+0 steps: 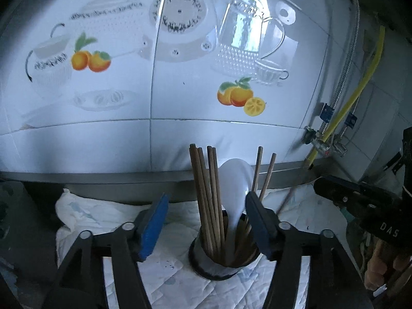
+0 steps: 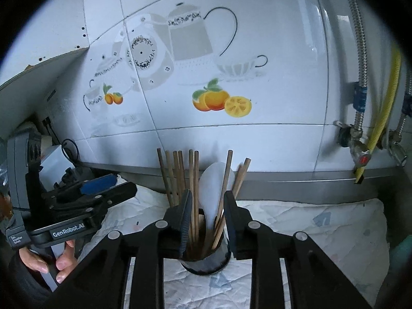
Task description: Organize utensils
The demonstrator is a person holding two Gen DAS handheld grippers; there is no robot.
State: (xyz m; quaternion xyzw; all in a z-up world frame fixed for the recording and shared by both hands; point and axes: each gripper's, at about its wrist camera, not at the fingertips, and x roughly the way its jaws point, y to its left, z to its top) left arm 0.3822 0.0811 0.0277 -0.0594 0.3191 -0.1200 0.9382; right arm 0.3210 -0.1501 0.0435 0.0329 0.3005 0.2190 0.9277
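Both tongs spread, pinching nothing. Dark round utensil cup sits dead ahead of our right gripper, its fingers flanking the bundle; from our left gripper it's ahead, slightly right. Wooden chopsticks stand near-vertical, long axes up, fanned. White plastic spoon, smooth, bowl up, in the middle. Right looks nearer, we'd judge. Quilted white cloth underneath.

L wrist cam looks fwd, close on dark round utensil cup of wooden chopsticks; R wrist cam does likewise, close. Both face white fruit-print tiled wall, share cup, wall.
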